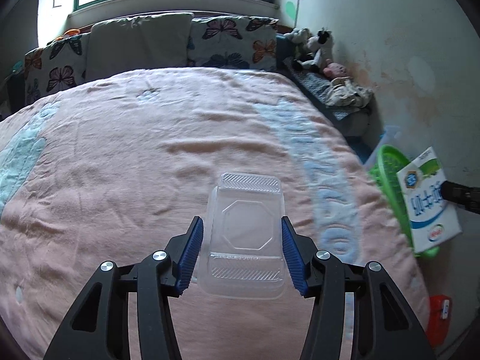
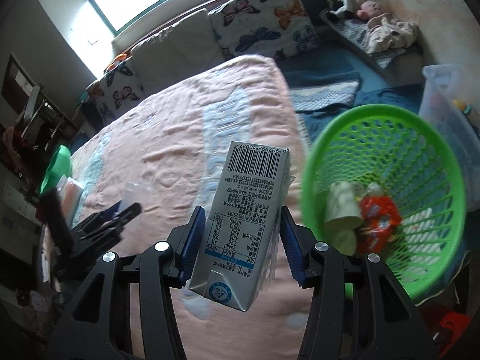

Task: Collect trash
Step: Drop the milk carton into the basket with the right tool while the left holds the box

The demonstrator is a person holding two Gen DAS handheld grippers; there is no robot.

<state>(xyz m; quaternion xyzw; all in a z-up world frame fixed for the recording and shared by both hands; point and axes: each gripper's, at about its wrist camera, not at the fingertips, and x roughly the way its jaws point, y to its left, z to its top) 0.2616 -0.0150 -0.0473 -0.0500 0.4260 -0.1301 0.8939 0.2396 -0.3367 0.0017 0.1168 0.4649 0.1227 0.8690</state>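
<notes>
Milk carton (image 2: 240, 222) — white-blue, barcode up; clamshell (image 1: 246, 240) — clear, empty, ribbed.

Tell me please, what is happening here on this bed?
A person is collecting trash with two handheld grippers. The right gripper holds a white and blue milk carton above the pink bedspread, beside the green plastic mesh basket, which already holds some wrappers. The left gripper has a clear plastic clamshell container between its blue pads; it seems gripped, not yet carried to the basket.
</notes>
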